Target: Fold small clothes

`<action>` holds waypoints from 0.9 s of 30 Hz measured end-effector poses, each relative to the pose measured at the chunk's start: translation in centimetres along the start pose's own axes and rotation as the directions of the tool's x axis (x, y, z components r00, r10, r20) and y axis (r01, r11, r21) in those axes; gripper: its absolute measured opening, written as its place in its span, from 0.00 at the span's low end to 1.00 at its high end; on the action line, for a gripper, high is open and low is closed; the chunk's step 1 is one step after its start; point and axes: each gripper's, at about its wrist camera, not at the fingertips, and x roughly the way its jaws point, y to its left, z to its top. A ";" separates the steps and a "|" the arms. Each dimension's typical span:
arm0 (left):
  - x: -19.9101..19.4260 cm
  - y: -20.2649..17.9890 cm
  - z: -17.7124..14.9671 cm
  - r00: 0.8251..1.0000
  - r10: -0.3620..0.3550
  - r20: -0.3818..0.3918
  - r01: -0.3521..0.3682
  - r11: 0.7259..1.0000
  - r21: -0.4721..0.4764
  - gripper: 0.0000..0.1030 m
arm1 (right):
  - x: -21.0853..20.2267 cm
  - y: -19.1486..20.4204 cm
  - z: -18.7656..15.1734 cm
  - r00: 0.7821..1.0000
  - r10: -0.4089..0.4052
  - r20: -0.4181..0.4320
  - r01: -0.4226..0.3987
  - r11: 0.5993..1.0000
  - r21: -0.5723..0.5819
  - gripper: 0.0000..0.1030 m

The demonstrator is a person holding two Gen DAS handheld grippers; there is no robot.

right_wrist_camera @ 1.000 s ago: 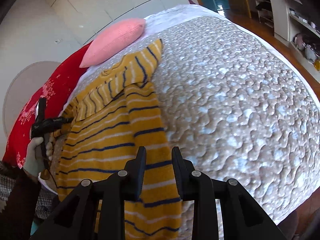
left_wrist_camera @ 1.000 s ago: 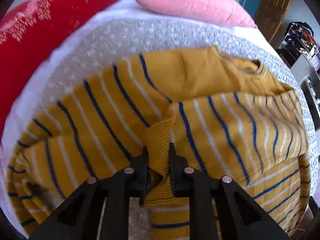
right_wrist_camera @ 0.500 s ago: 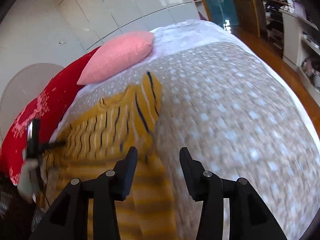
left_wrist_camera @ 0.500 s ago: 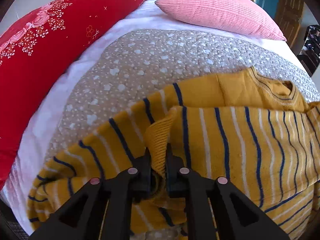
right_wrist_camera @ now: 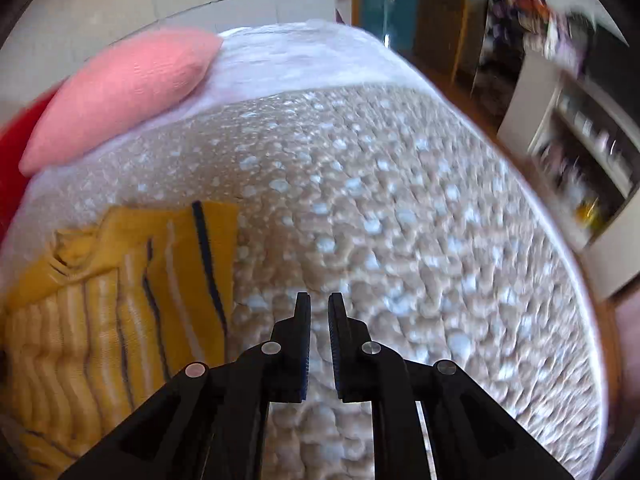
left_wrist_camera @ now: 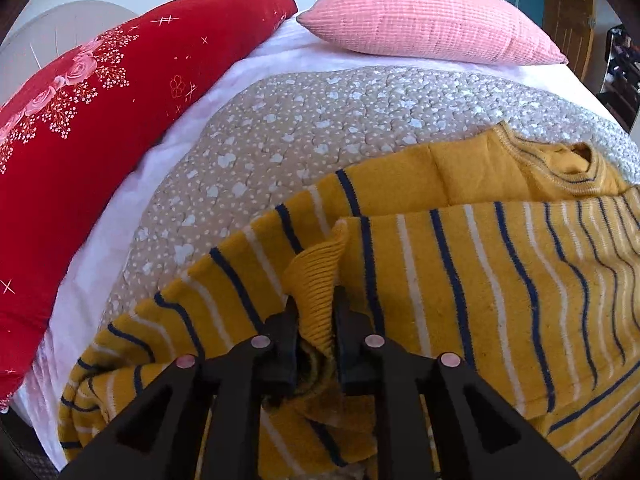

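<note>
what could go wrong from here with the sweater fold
The left gripper pinches only the ribbed cuff of the yellow striped sweater; the knit could slip out or stretch if pulled. The right gripper holds nothing, nearly closed over the quilt, so the far sleeve is unpinned and may drag, leaving the fold crooked.

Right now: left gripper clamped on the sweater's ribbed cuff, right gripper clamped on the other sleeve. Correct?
Half right. The left gripper is shut on the ribbed cuff of the sweater. The right gripper holds nothing: the right wrist view shows its nearly closed fingers over the bare quilt, beside the sweater.
</note>
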 end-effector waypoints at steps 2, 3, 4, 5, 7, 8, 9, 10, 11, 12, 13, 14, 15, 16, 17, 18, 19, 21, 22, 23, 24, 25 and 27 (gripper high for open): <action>-1.1 0.8 -0.3 0.999 -0.051 0.007 0.051 0.998 -0.042 0.15 | -2.4 -1.3 -1.3 0.988 0.153 0.000 -0.153 0.988 0.017 0.18; -1.8 1.1 -0.5 0.998 -0.064 0.016 0.065 0.996 -0.060 0.16 | -3.8 -1.3 -2.2 0.983 0.185 -0.003 -0.185 0.983 -0.014 0.35; -3.0 1.4 -0.9 0.996 -0.080 0.035 0.082 0.994 -0.076 0.17 | -4.8 -1.3 -3.2 0.978 0.207 -0.006 -0.207 0.977 -0.042 0.43; -3.9 1.5 -1.3 0.995 -0.089 0.050 0.093 0.992 -0.083 0.18 | -5.9 -1.3 -4.5 0.973 0.230 -0.009 -0.230 0.971 -0.068 0.52; -6.5 1.8 -2.6 0.990 -0.115 0.086 0.124 0.987 -0.098 0.31 | -7.4 -1.6 -6.9 0.970 0.244 -0.019 -0.245 0.966 -0.086 0.52; -7.9 2.0 -3.4 0.986 -0.134 0.100 0.144 0.984 -0.103 0.41 | -8.2 -1.9 -8.3 0.967 0.254 -0.022 -0.254 0.963 -0.086 0.52; -9.2 2.2 -4.5 0.982 -0.153 0.112 0.165 0.980 -0.108 0.45 | -8.9 -2.3 -9.9 0.964 0.265 -0.020 -0.265 0.960 -0.085 0.52; -10.6 2.6 -5.9 0.977 -0.170 0.126 0.184 0.976 -0.114 0.50 | -9.6 -2.3 -11.2 0.964 0.266 -0.015 -0.266 0.960 -0.089 0.52; -11.6 3.0 -7.0 0.975 -0.177 0.134 0.192 0.974 -0.116 0.51 | -10.2 -2.4 -12.4 0.967 0.254 -0.003 -0.253 0.962 -0.101 0.52; -12.3 3.5 -8.0 0.974 -0.178 0.139 0.195 0.974 -0.120 0.51 | -10.6 -2.3 -13.2 0.973 0.231 0.009 -0.228 0.967 -0.111 0.52; -13.0 4.0 -9.0 0.974 -0.174 0.144 0.192 0.973 -0.126 0.51 | -11.1 -2.4 -14.1 0.980 0.198 0.025 -0.193 0.974 -0.119 0.52; -13.8 4.8 -10.3 0.975 -0.161 0.150 0.182 0.973 -0.139 0.52 | -11.7 -2.6 -14.9 0.981 0.189 0.039 -0.184 0.976 -0.121 0.52; -14.4 5.9 -11.5 0.978 -0.142 0.155 0.167 0.973 -0.157 0.53 | -12.3 -2.7 -15.4 0.979 0.198 0.050 -0.191 0.974 -0.119 0.52; -14.8 6.9 -12.5 0.980 -0.119 0.158 0.147 0.973 -0.177 0.56 | -12.8 -2.8 -15.3 0.977 0.206 0.057 -0.198 0.973 -0.120 0.52; -14.9 7.9 -13.2 0.983 -0.098 0.158 0.128 0.972 -0.196 0.59 | -13.4 -2.8 -15.6 0.975 0.213 0.066 -0.204 0.971 -0.125 0.52; -14.9 9.2 -14.1 0.986 -0.071 0.153 0.105 0.969 -0.224 0.61 | -13.9 -2.7 -15.8 0.973 0.220 0.071 -0.209 0.969 -0.135 0.52; -14.6 10.6 -14.8 0.989 -0.049 0.141 0.084 0.963 -0.255 0.61 | -14.4 -2.5 -15.9 0.972 0.225 0.072 -0.213 0.966 -0.145 0.52; -13.6 13.0 -15.8 0.994 -0.005 0.109 0.039 0.950 -0.311 0.61 | -15.0 -1.9 -16.1 0.970 0.233 0.067 -0.220 0.962 -0.162 0.52; -13.2 14.1 -16.2 0.995 0.014 0.096 0.020 0.940 -0.340 0.61 | -15.1 -1.5 -16.3 0.969 0.239 0.063 -0.226 0.960 -0.166 0.52; -12.8 15.0 -16.6 0.996 0.016 0.091 0.018 0.933 -0.360 0.61 | -15.4 -1.2 -17.0 0.968 0.244 0.058 -0.231 0.959 -0.166 0.52; -12.5 15.6 -16.8 0.996 0.010 0.086 0.023 0.929 -0.370 0.61 | -15.5 -0.9 -17.4 0.968 0.247 0.052 -0.236 0.958 -0.163 0.52; -12.1 16.3 -17.0 0.996 -0.004 0.085 0.036 0.924 -0.381 0.61 | -15.4 -0.6 -17.9 0.968 0.248 0.043 -0.239 0.959 -0.155 0.52; -11.6 17.2 -17.2 0.996 -0.016 0.087 0.050 0.911 -0.409 0.61 | -15.0 -0.1 -18.5 0.968 0.250 0.020 -0.245 0.959 -0.145 0.52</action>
